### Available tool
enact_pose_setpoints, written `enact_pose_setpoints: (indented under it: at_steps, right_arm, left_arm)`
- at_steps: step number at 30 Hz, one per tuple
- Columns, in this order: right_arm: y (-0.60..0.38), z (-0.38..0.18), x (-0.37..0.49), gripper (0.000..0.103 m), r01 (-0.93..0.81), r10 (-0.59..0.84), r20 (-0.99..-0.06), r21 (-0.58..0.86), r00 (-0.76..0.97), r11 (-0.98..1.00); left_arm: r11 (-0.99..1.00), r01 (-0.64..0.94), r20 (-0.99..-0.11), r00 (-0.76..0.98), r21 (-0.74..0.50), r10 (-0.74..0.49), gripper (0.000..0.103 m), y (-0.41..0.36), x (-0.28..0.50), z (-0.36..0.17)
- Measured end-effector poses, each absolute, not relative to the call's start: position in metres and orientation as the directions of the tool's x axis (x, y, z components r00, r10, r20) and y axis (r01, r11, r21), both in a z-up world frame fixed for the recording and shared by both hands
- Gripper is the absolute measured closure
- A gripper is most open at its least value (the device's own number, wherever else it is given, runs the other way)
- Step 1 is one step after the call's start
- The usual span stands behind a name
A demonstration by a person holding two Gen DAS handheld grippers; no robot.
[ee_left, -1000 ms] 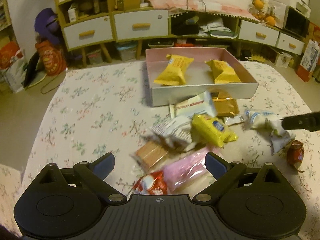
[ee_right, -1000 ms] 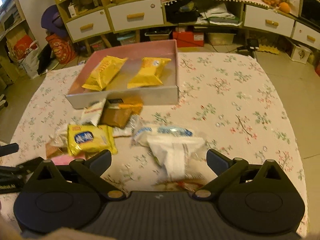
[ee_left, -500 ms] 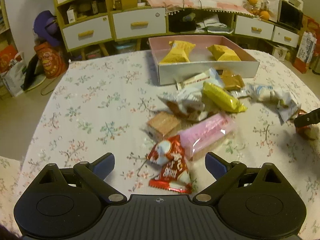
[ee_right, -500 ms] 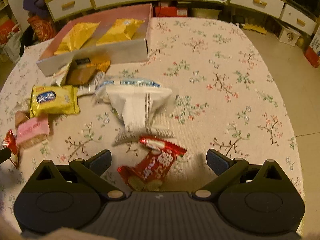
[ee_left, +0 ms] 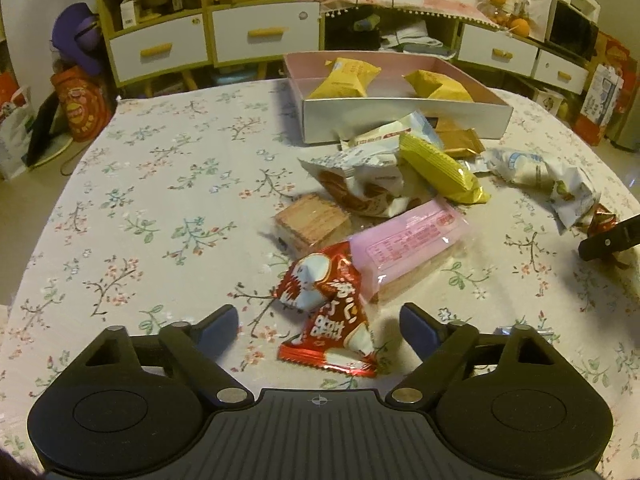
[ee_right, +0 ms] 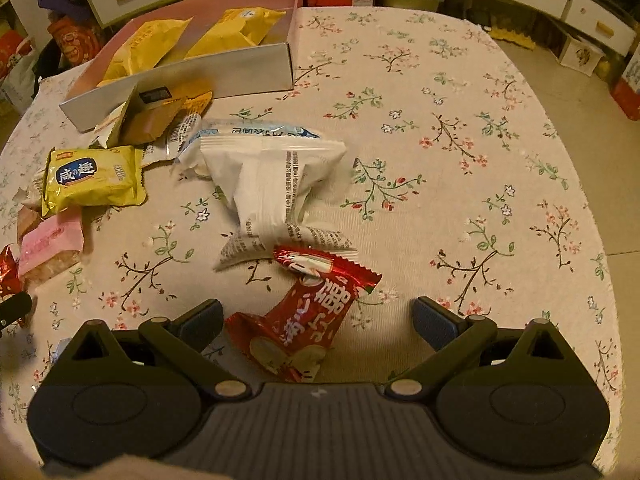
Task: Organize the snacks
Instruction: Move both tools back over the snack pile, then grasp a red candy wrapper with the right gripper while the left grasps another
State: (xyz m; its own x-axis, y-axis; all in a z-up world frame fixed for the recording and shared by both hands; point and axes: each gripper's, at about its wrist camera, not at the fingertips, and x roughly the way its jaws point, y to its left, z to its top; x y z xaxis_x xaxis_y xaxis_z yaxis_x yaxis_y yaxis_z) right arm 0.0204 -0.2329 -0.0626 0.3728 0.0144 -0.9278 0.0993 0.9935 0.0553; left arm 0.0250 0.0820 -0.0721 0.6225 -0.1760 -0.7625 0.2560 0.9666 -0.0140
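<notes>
1. Both grippers have dropped toward the floral tablecloth [ee_left: 160,184] since the earlier frames.
2. Pink box [ee_left: 400,120] holds two yellow packets.
3. Left gripper [ee_left: 318,330], its jaws just narrowing yet apart, straddles a red packet [ee_left: 328,312] whose long axis points away.
4. Right gripper [ee_right: 318,320] stands wide around another red packet [ee_right: 308,316], leaning up-right.

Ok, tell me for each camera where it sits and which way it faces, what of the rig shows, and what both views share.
Left wrist: sits on the left gripper, looking forward and down across the table at a red packet between its open fingers; the right gripper's tip shows at the right edge.
Right wrist: sits on the right gripper, looking steeply down at another red packet between its open fingers.
Shared: the pink box, the yellow packet and the pink packet.
</notes>
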Motion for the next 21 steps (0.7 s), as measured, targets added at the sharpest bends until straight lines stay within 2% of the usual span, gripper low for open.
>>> enact_pose_setpoints:
  at_steps: [1, 5, 10, 12, 17, 21]
  right_arm:
    - [-0.233, -0.063, 0.021, 0.003, 0.100, 0.013, -0.927, 0.054, 0.374, 0.993]
    - [-0.233, -0.062, 0.022, 0.006, 0.106, 0.010, -0.929, 0.053, 0.370, 0.993]
    - [-0.231, -0.059, 0.022, 0.017, 0.097, 0.010, -0.928, 0.050, 0.372, 0.994]
    - [-0.229, -0.057, 0.022, 0.026, 0.086, 0.011, -0.927, 0.047, 0.376, 0.995]
    - [-0.222, -0.053, 0.020, 0.048, 0.047, 0.021, -0.925, 0.041, 0.380, 0.998]
    - [-0.215, -0.050, 0.018, 0.061, 0.005, 0.031, -0.925, 0.035, 0.379, 0.999]
  left_arm:
    - [0.966, 0.257, -0.764, 0.621, -0.016, -0.178, 0.021, 0.081, 0.025, -0.072]
    - [0.965, 0.262, -0.768, 0.614, -0.019, -0.182, 0.040, 0.077, 0.026, -0.072]
    - [0.963, 0.270, -0.776, 0.601, -0.027, -0.190, 0.060, 0.074, 0.027, -0.071]
    - [0.962, 0.272, -0.780, 0.594, -0.034, -0.195, 0.067, 0.073, 0.027, -0.069]
    - [0.961, 0.273, -0.789, 0.581, -0.042, -0.200, 0.072, 0.070, 0.027, -0.067]
    - [0.959, 0.279, -0.796, 0.568, -0.050, -0.207, 0.073, 0.068, 0.027, -0.064]
